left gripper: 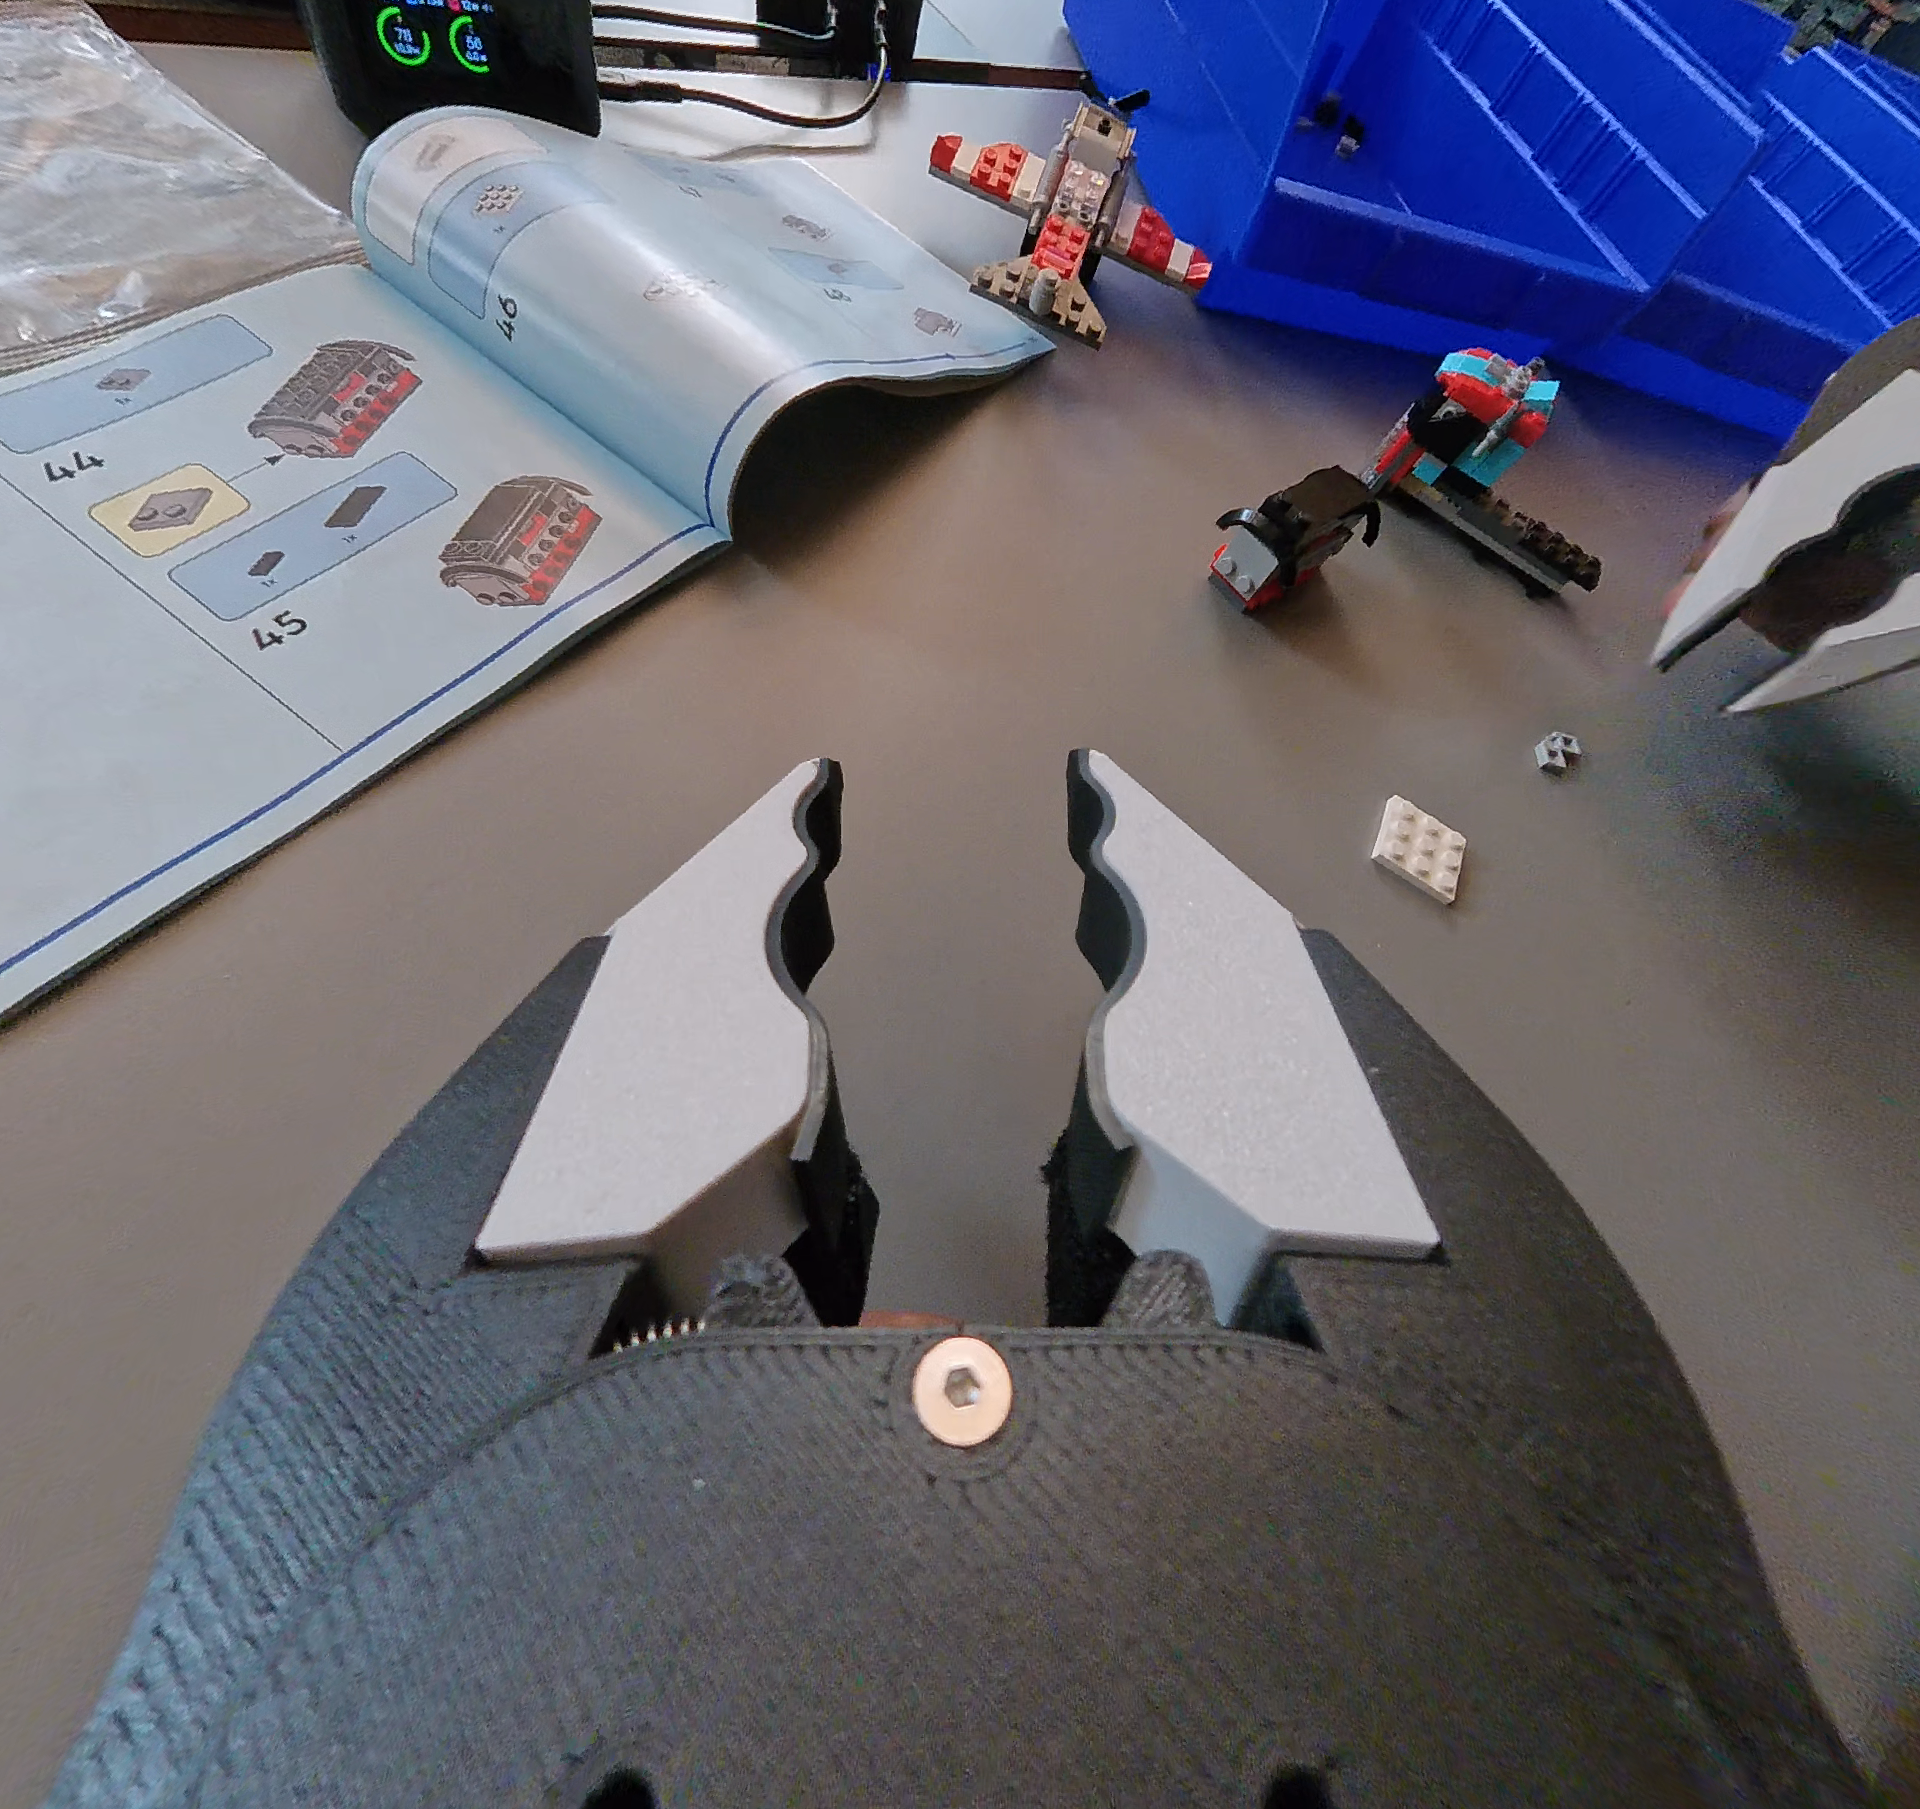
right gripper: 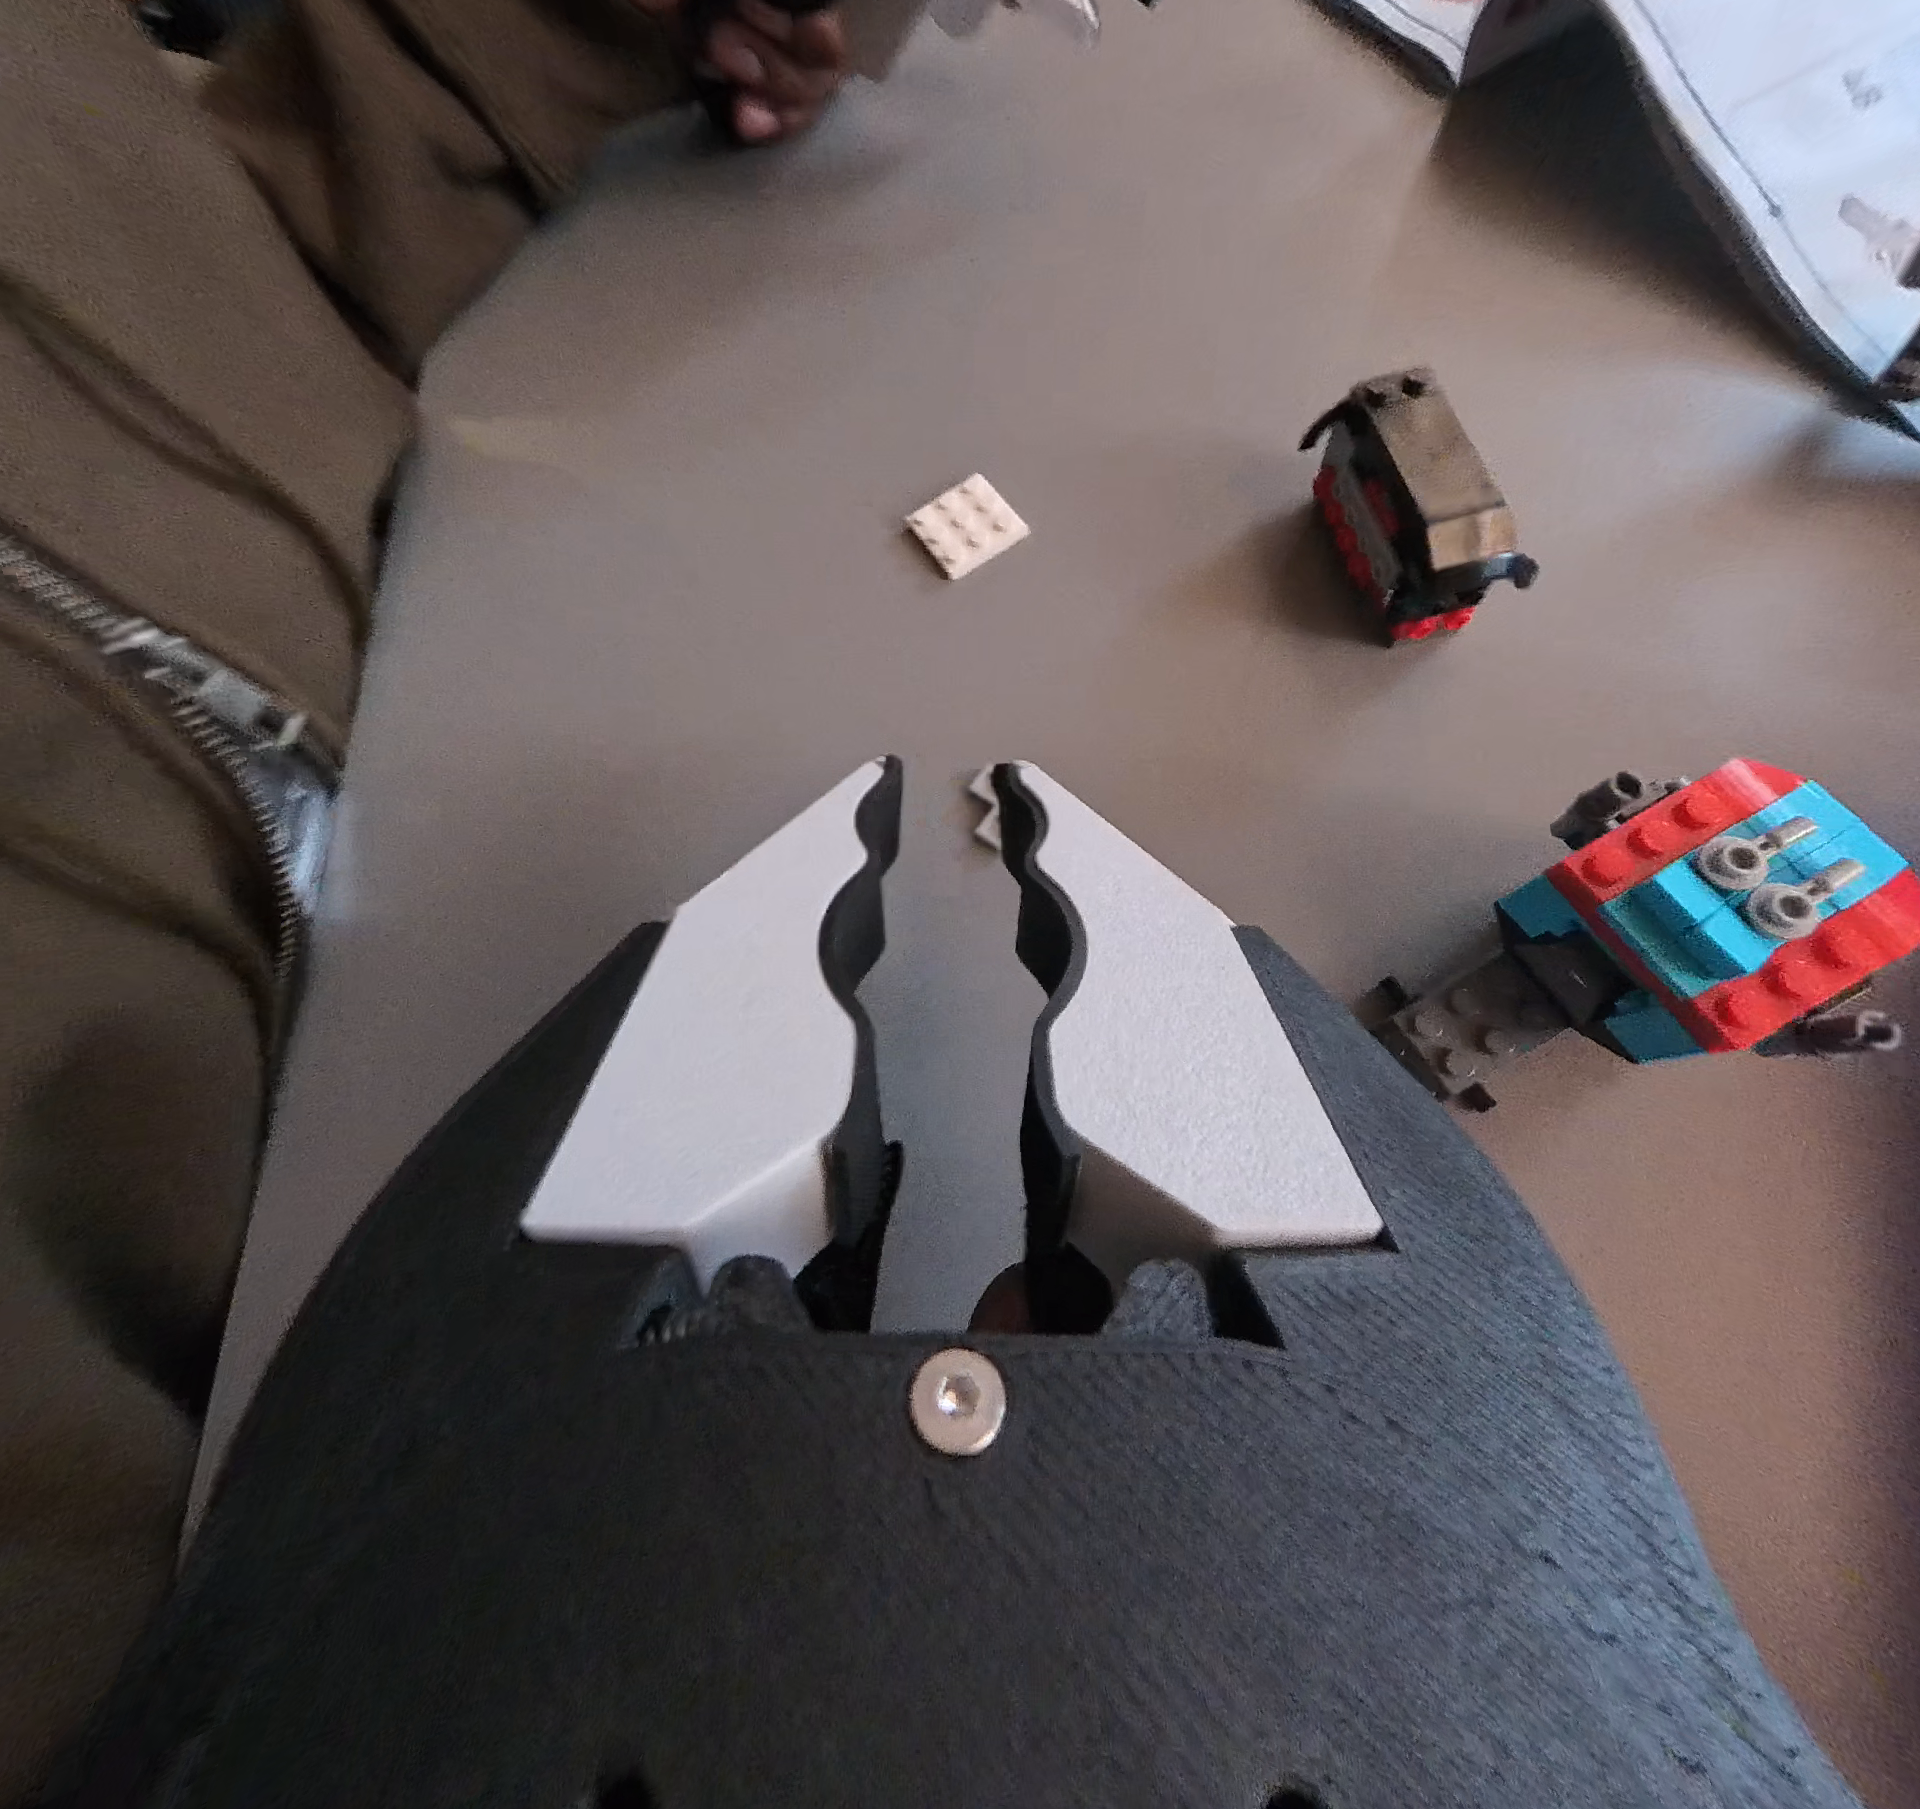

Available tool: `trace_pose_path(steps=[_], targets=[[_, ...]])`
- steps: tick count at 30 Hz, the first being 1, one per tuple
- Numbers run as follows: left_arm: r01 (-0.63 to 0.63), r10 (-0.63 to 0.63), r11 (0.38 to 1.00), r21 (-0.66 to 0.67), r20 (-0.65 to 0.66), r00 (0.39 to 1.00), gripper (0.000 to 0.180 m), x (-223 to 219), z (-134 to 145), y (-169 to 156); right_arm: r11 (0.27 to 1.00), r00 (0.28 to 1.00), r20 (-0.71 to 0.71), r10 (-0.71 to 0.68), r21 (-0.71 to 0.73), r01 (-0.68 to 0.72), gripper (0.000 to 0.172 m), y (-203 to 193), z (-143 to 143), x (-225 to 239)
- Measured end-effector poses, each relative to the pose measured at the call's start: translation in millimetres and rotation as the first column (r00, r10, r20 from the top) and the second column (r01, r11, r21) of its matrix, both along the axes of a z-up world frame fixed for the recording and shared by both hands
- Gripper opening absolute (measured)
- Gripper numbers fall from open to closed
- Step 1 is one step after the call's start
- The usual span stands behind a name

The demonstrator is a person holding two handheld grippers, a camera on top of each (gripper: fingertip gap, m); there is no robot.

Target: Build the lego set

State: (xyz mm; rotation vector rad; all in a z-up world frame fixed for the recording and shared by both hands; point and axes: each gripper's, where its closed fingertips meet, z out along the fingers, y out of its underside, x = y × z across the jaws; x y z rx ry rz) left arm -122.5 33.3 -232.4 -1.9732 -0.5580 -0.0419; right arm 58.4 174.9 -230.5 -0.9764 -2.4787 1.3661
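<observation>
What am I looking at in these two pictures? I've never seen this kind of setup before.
A person holds a two-finger hand tool in each hand, and each tool carries a camera looking along its fingers. One picture comes from the left gripper, the other from the right gripper.

Both are open and hold nothing. A small grey piece lies on the table at the right gripper's tip, partly hidden behind one finger.

Also on the table: a white studded plate, a black and red brick model, a red and turquoise model, a small brick plane, an open instruction booklet and blue bins.
</observation>
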Motion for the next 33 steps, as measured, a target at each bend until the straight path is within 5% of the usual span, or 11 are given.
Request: trace_pose_path(steps=[7,14,33], targets=[[0.003,-0.003,1.0,0.003,0.017,1.0,0.045,-1,-1,1,0.979,0.982,-0.141,-0.126,-0.18,0.1,0.032,61,45,0],[0.014,-0.013,1.0,-0.022,0.019,1.0,0.044,0,-4,3,0.926,0.896,-0.234,-0.378,-0.125,0.357,0.038,126,33,-13],[0.015,-0.016,0.999,-0.044,-0.011,1.0,0.044,1,-6,3,0.891,0.878,-0.166,-0.45,-0.156,0.427,0.041,141,20,-21]])
